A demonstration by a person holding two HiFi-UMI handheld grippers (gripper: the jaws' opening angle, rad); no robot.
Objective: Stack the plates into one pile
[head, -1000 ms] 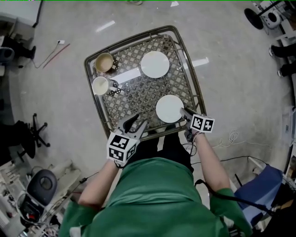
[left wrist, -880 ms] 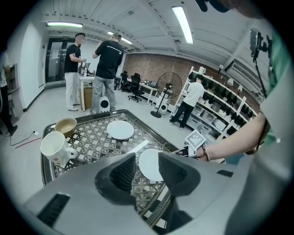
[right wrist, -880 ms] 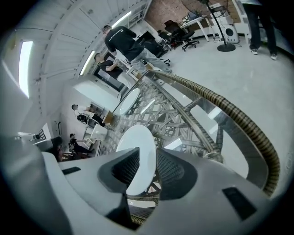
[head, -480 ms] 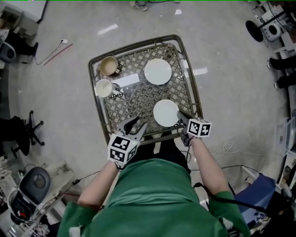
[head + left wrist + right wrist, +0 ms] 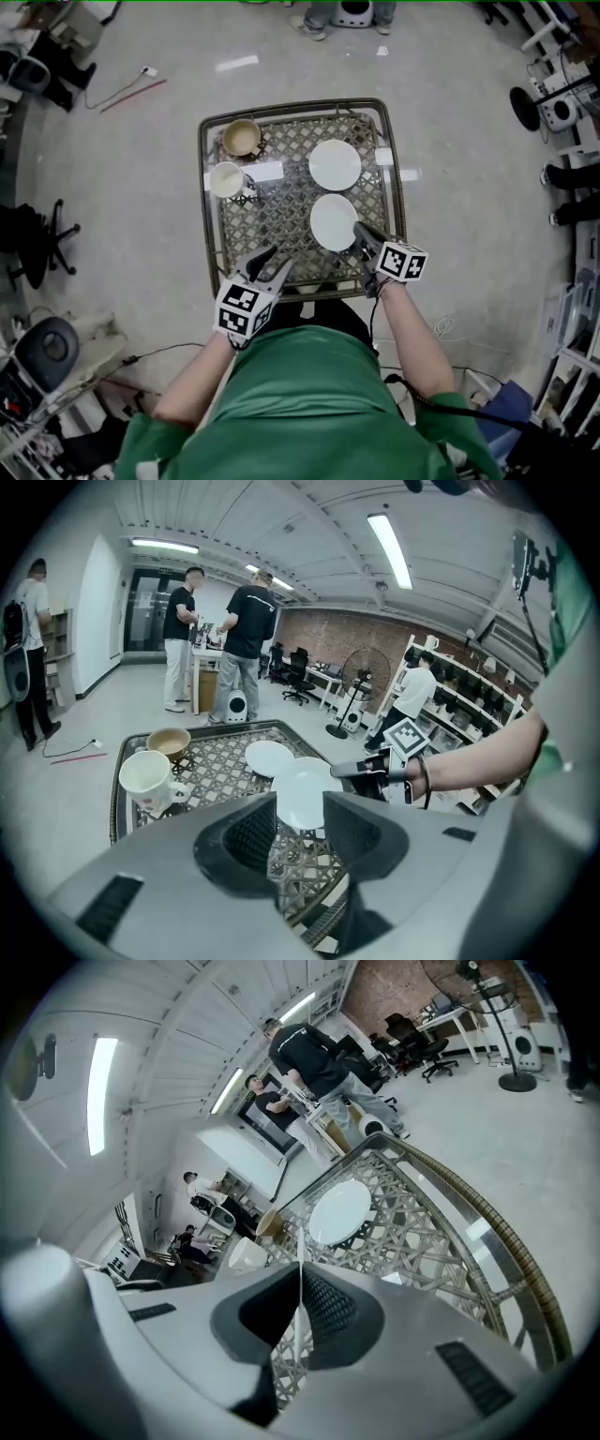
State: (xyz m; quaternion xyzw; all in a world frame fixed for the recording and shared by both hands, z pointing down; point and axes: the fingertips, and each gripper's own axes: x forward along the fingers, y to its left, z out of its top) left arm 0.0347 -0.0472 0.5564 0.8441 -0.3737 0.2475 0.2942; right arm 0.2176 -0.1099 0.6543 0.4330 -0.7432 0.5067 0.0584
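Two white plates are over the woven metal table (image 5: pixel 208 234). The far plate (image 5: pixel 335 164) (image 5: pixel 340 1211) lies flat near the back right. The near plate (image 5: pixel 333 222) is lifted off the table and tilted; it shows edge-on (image 5: pixel 300 1283) between my right jaws. My right gripper (image 5: pixel 358 231) (image 5: pixel 300 1321) is shut on its near rim, having just closed there. The left gripper view shows this plate (image 5: pixel 302 797) with the right gripper (image 5: pixel 361 771) beside it. My left gripper (image 5: pixel 267 263) (image 5: pixel 300 841) hangs open and empty over the table's front left edge.
A tan cup (image 5: pixel 242 137) (image 5: pixel 170 742) and a white mug (image 5: pixel 228 179) (image 5: pixel 145 778) stand on the table's left side. The table has a raised rim. Several people stand beyond it by desks, chairs and shelving on the concrete floor.
My right gripper has closed on the near plate's rim, raised it off the table and carried it a little toward the far plate. The left gripper has shifted slightly.
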